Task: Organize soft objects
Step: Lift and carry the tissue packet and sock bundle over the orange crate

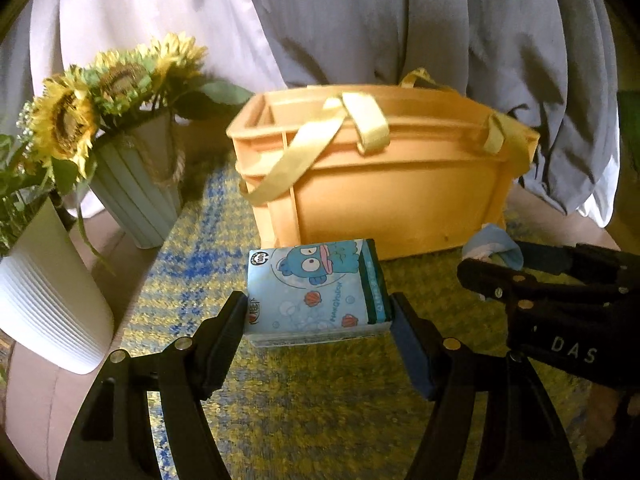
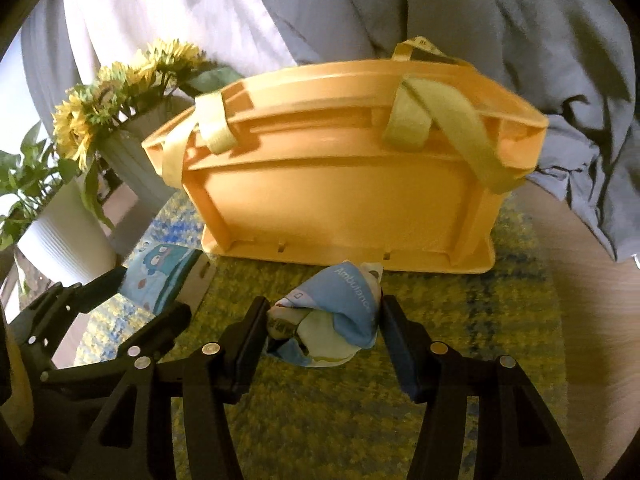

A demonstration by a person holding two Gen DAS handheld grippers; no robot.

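A rounded wooden worktop (image 2: 580, 280) is seen, covered over its middle by a woven mat (image 1: 312, 400) in yellow-green with blue flecks. On the mat an orange plastic basket (image 1: 392, 184) with pale yellow strap handles is stood, towards the far side. Just in front of it, on the mat, a blue tissue pack (image 1: 316, 300) printed with a cartoon fish is laid flat, and to its right a crumpled blue cloth item (image 2: 336, 324) lettered "Ambulance" is placed. At the left edge, off the mat, a ribbed white pot (image 1: 48, 304) and a ribbed pale vase (image 1: 136, 192) of sunflowers are set on the wood.
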